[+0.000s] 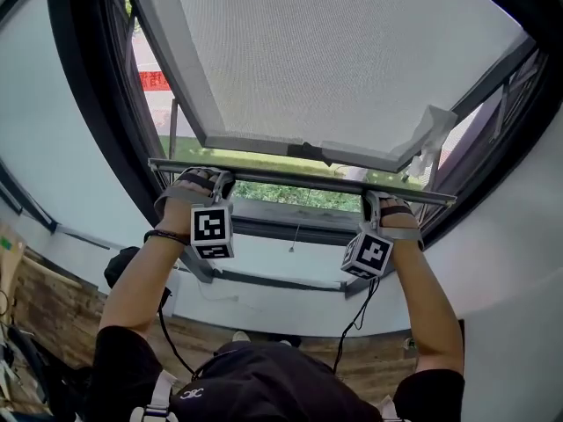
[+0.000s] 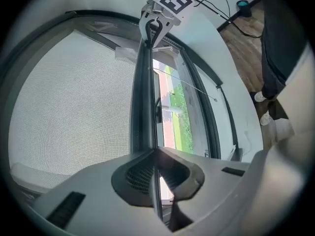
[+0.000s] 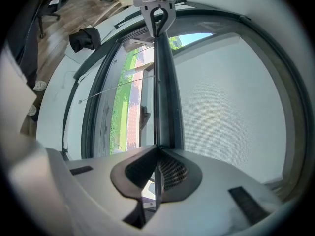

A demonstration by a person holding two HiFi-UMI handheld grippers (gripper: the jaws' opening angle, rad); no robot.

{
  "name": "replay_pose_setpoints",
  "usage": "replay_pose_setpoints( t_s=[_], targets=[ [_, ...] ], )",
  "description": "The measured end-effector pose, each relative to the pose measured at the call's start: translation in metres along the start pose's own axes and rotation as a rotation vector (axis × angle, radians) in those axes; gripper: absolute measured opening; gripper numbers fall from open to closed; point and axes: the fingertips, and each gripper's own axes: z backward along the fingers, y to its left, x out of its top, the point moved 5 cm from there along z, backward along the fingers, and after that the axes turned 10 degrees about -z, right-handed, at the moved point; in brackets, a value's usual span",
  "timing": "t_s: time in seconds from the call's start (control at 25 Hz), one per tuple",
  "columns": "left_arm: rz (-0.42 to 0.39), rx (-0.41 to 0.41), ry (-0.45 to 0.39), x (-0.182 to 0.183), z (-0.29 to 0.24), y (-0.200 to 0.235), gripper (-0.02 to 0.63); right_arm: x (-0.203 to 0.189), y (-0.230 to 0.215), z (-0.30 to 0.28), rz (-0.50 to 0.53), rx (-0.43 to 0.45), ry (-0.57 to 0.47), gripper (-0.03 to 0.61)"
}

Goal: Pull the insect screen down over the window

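The insect screen's grey mesh [image 1: 352,51] covers the upper window, and its grey pull bar [image 1: 303,181] runs across just above the lower sill [image 1: 290,227]. A strip of grass shows between bar and sill. My left gripper [image 1: 208,185] is shut on the bar's left part and my right gripper [image 1: 380,207] is shut on its right part. In the left gripper view the bar [image 2: 145,97] runs straight out of the closed left gripper [image 2: 156,151] to the right gripper [image 2: 158,26]. The right gripper view mirrors this: bar [image 3: 163,82], right gripper [image 3: 157,149], left gripper [image 3: 158,14].
A thin cord [image 1: 293,240] hangs below the bar. A white bracket [image 1: 431,134] sits at the screen's right corner. The dark window frame [image 1: 84,86] curves at the left. Below lie a wooden floor [image 1: 53,306], a black object [image 1: 123,262] and cables [image 1: 356,319].
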Motion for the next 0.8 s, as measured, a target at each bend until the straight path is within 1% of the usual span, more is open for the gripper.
replay_pose_setpoints(
  t_s=[0.16,0.32,0.56,0.8],
  targets=[
    [-0.004,-0.037,-0.005,0.005,-0.007,-0.014,0.021,-0.004,0.016,-0.005,0.009,0.027,0.009,0.020],
    [-0.008,-0.089,-0.015,0.009,-0.020,-0.042,0.021,-0.008,0.047,-0.013,0.021,0.069,0.019,0.020],
    [-0.009,-0.127,-0.012,0.013,-0.035,-0.067,0.021,-0.013,0.073,-0.022,0.010,0.097,0.044,0.020],
    [-0.032,-0.189,-0.018,0.019,-0.048,-0.097,0.021,-0.011,0.103,-0.026,-0.009,0.178,0.051,0.020]
  ],
)
